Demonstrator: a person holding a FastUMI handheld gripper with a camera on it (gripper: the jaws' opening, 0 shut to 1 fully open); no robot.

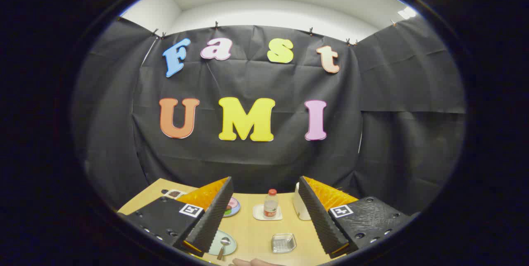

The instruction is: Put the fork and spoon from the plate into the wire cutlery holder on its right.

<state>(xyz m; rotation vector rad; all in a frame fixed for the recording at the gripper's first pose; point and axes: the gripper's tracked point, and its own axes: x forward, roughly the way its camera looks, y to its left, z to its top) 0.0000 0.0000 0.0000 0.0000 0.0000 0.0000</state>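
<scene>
Tongs (pixel 264 212) wide open, empty, high over worktop (pixel 252 233). Metal spoon (pixel 223 246) on pale green plate (pixel 229 244) below left finger, handle toward near edge; wire cutlery holder (pixel 283 243) just right.

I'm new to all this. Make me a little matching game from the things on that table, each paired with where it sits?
Things:
1. spoon
2. bottle
3. wire cutlery holder
4. gripper

Places:
A. on a small white mat, beyond the fingers
B. open, fingers spread wide above the table
C. on the pale green plate, beside the left finger
D. on the bare table, right of the plate

Pairs: 1-C, 2-A, 3-D, 4-B
</scene>
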